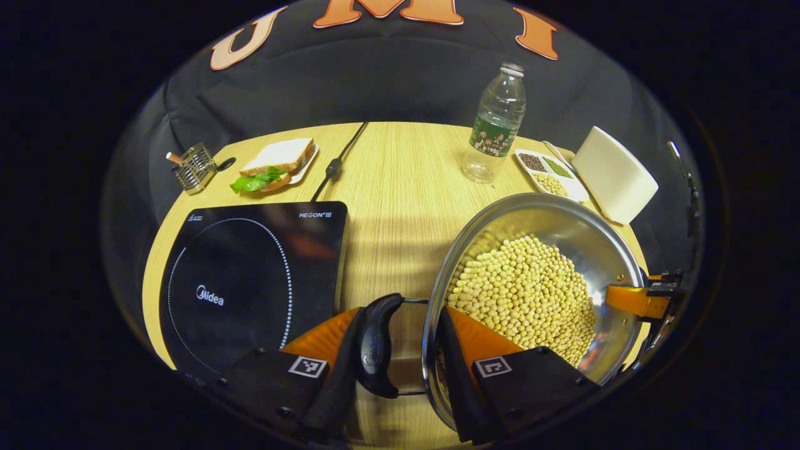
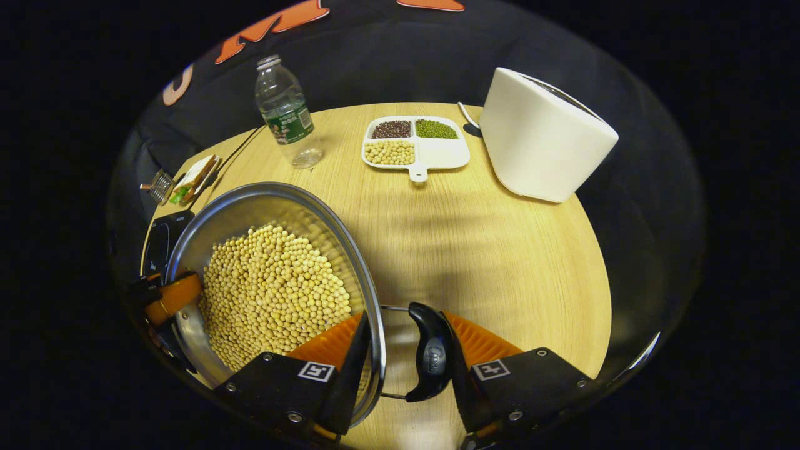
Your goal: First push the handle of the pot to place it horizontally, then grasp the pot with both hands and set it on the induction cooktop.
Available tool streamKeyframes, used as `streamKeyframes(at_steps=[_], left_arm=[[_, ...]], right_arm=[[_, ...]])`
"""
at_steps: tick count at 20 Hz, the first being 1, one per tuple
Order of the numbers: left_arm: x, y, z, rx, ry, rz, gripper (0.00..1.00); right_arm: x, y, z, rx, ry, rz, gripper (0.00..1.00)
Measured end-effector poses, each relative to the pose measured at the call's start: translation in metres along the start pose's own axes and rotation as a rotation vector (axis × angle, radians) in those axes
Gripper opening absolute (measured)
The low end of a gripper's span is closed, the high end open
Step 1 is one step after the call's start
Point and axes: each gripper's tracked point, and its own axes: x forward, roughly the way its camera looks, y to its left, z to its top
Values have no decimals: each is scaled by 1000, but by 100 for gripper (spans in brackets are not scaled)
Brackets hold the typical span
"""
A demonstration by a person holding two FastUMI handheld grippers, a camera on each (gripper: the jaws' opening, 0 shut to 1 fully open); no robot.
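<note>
The steel pot (image 1: 537, 250) of soybeans (image 1: 525, 294) sits between both grippers on the wooden table (image 1: 400, 187). The left gripper (image 1: 406, 350) straddles its black side handle (image 1: 375, 344) and rim; the right gripper (image 2: 403, 356) does likewise opposite. Whether either presses, I cannot tell. The handle's long axis runs along the rim. The induction cooktop (image 1: 250, 275) lies left of the left gripper.

Recording booth: black cloth wall (image 1: 400, 81), wooden table (image 1: 400, 187), kitchen props.
</note>
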Motion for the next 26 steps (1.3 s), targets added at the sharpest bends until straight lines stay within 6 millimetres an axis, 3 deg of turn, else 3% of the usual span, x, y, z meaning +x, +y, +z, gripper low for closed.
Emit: streamKeyframes(at_steps=[6, 10, 11, 15, 20, 24, 26], left_arm=[[-31, 32, 42, 20, -133, 35, 70], [-45, 65, 54, 17, -159, 26, 70], [-47, 77, 51, -15, -146, 27, 68], [-62, 124, 62, -40, -177, 63, 71], [-97, 186, 82, -87, -218, 124, 71], [-107, 231, 87, -117, -243, 175, 71], [-107, 218, 84, -133, -239, 193, 68]], right_arm=[[2, -2, -2, -30, -97, 28, 63], [4, -1, 2, -93, -143, 53, 63], [4, 0, 4, -89, -149, 73, 58], [2, -5, 8, -107, -163, 118, 57], [8, -5, 14, -145, -205, 178, 57], [15, -6, 20, -189, -214, 215, 57], [15, -5, 21, -204, -209, 224, 57]])
